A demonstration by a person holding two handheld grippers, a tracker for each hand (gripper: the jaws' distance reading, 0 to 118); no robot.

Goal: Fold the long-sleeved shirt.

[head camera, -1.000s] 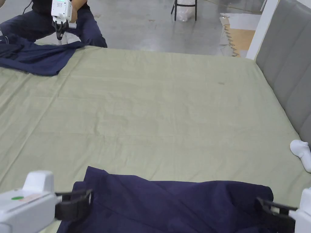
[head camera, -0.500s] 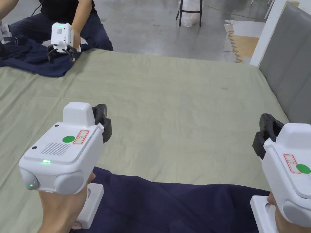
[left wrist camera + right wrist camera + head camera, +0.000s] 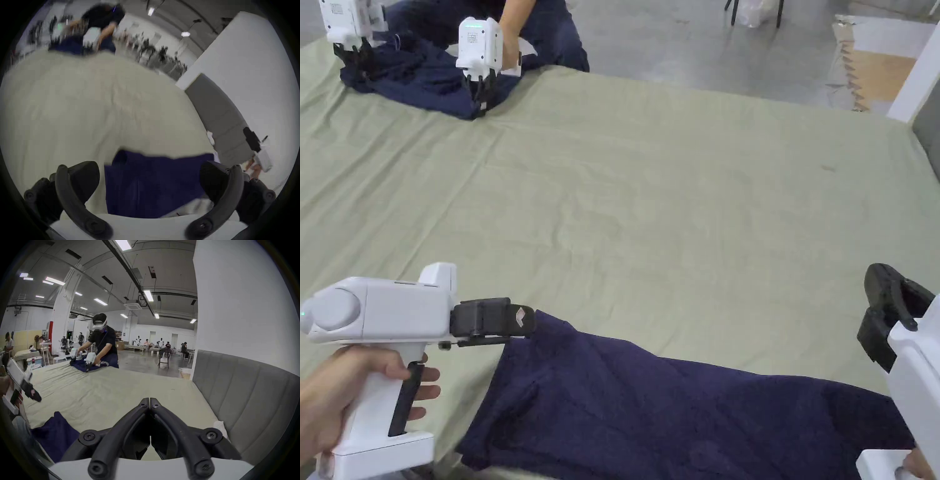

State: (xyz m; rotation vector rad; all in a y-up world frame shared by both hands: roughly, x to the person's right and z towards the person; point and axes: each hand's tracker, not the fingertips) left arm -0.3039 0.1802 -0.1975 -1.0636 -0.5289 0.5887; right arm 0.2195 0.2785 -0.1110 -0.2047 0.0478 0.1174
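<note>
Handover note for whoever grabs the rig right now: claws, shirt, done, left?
Left claw: open, holding nothing, at the left corner of the navy long-sleeved shirt.
Right claw: shut on nothing, raised above the shirt's right end.
Shirt: lies in a wide band along the near edge of the green bed sheet.
Done: how many folds are in cannot be told.
Left: grasp an edge and make the next fold.

Shirt [image 3: 675,412] plain navy; bed sheet [image 3: 650,206] pale olive-green; headboard [image 3: 243,402] grey; floor [image 3: 675,37] grey.
</note>
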